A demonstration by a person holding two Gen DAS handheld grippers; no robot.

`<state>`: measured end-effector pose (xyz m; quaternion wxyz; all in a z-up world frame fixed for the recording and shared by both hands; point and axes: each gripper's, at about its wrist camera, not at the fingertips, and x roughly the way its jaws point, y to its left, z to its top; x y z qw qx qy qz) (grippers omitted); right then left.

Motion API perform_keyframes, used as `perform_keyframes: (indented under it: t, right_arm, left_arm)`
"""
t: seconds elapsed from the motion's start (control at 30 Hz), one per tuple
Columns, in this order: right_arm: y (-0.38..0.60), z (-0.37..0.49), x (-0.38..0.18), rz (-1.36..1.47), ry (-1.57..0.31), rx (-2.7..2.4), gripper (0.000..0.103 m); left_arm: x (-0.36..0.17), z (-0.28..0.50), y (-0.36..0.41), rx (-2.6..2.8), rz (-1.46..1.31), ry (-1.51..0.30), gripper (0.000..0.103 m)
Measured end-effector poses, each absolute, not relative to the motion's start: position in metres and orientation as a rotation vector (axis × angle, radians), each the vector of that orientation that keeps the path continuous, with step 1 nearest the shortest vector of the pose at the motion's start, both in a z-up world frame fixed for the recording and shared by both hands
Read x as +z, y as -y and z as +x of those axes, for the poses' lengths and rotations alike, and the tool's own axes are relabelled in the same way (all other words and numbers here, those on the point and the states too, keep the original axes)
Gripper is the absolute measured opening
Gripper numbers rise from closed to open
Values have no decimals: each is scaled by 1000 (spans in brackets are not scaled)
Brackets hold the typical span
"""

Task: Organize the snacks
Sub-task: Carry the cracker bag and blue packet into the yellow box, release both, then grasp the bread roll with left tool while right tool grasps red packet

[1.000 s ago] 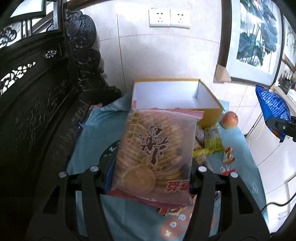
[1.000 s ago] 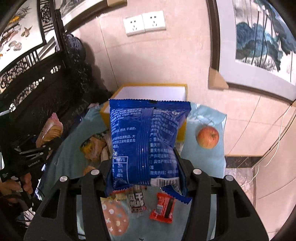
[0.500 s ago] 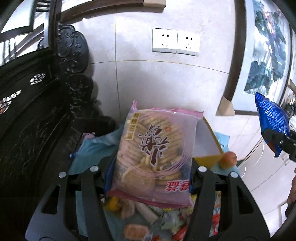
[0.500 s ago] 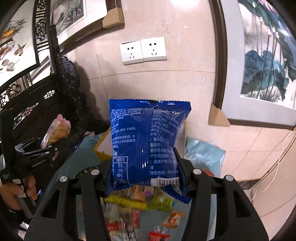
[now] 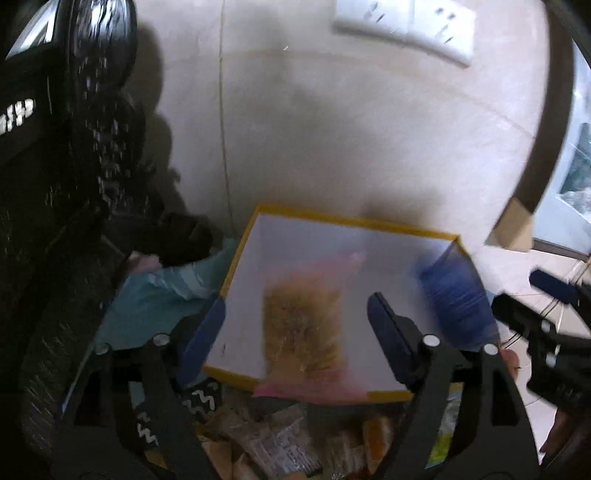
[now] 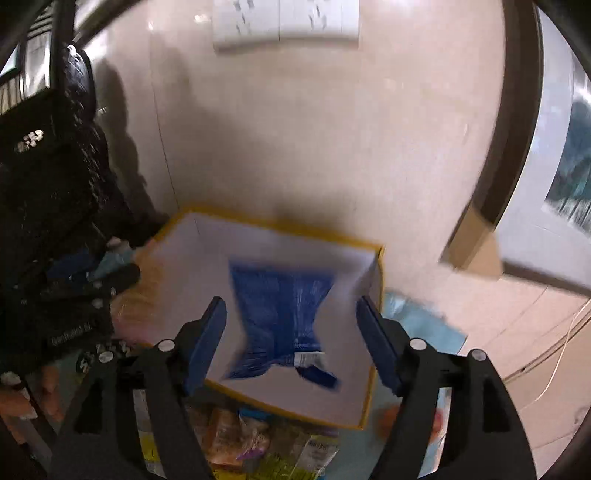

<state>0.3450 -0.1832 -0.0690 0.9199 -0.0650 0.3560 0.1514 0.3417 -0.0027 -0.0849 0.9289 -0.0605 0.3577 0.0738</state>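
Note:
A yellow box with a white inside (image 5: 251,266) stands on the table against the wall; it also shows in the right wrist view (image 6: 192,254). My left gripper (image 5: 295,332) is open above its near edge. A pink bag of round crackers (image 5: 303,325), blurred by motion, is free of the fingers and over the box's inside. My right gripper (image 6: 291,332) is open too. A blue snack bag (image 6: 280,317), blurred, is free of it and inside the box; it also shows in the left wrist view (image 5: 454,299).
Several small wrapped snacks (image 5: 280,443) lie on the light blue cloth (image 5: 155,295) in front of the box. Dark carved furniture (image 5: 55,184) stands at the left. A tiled wall with sockets (image 5: 402,26) is close behind the box.
Both grippers have opened and let go of their bags. The cracker bag and the blue bag have dropped into the box. Both cameras have moved forward and tilted down over the box.

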Motion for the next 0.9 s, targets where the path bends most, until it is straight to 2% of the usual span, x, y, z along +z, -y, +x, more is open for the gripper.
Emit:
perform_keyframes:
  t: [0.1, 0.2, 0.27, 0.43, 0.6, 0.7, 0.9]
  right_arm:
    - [201, 333, -76, -69, -730, 300, 73]
    - [218, 313, -79, -20, -762, 289, 73]
    - [229, 289, -77, -5, -772, 291, 73]
    - [249, 210, -96, 26, -850, 267, 73]
    - [253, 124, -127, 53, -904, 254, 73]
    - [250, 92, -144, 20, -917, 242, 73]
    - [250, 87, -193, 9, -1040, 194, 73]
  left_arm:
    - [-88, 331, 1, 152, -76, -698, 92]
    - [-84, 308, -4, 135, -43, -704, 93]
    - [-81, 283, -11, 134, -43, -690, 98]
    - [-99, 197, -14, 125, -37, -727, 99]
    - [-153, 111, -13, 92, 54, -882, 99]
    - [-180, 87, -24, 120, 52, -961, 99]
    - [-203, 85, -37, 142, -8, -978, 99]
